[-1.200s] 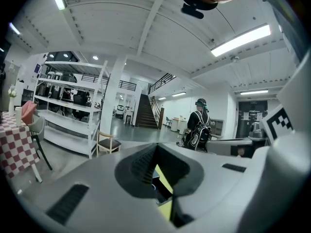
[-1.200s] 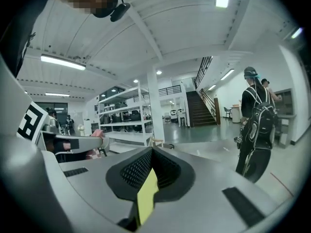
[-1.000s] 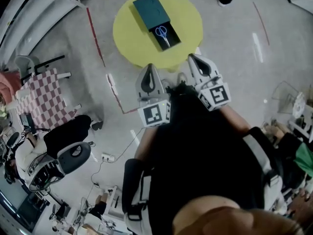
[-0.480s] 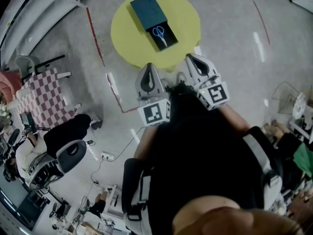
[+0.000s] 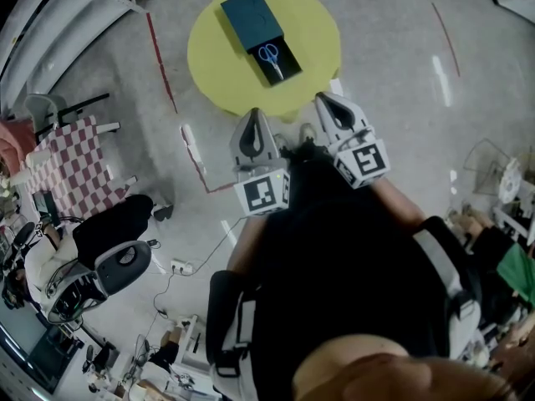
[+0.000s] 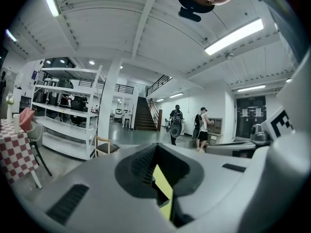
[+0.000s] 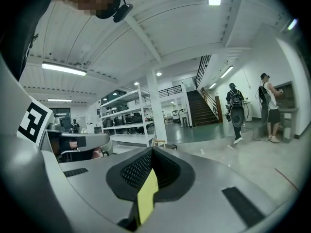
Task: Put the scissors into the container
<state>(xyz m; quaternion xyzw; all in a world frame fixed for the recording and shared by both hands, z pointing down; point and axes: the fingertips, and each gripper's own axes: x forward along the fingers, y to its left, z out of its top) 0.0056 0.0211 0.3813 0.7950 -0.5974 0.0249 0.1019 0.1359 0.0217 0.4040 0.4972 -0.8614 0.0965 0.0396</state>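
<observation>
Blue-handled scissors (image 5: 270, 57) lie in the black open tray of a dark teal container (image 5: 251, 17) on a round yellow table (image 5: 318, 32) at the top of the head view. My left gripper (image 5: 253, 115) and right gripper (image 5: 322, 98) are held side by side below the table's near edge, well short of the scissors. In the left gripper view the left gripper (image 6: 155, 147) has its jaws together, with only a sliver of yellow showing between them. In the right gripper view the right gripper (image 7: 151, 152) looks the same. Neither holds anything.
A checked-cloth table (image 5: 71, 174) and an office chair (image 5: 117, 266) stand at the left, with cables on the floor. Red tape lines (image 5: 163, 57) run beside the yellow table. Ahead are shelving (image 6: 63, 110), stairs (image 6: 143, 115) and standing people (image 6: 176, 125).
In the head view the table, the container and both grippers have drifted slightly up and to the left. Nothing was gripped or let go.
</observation>
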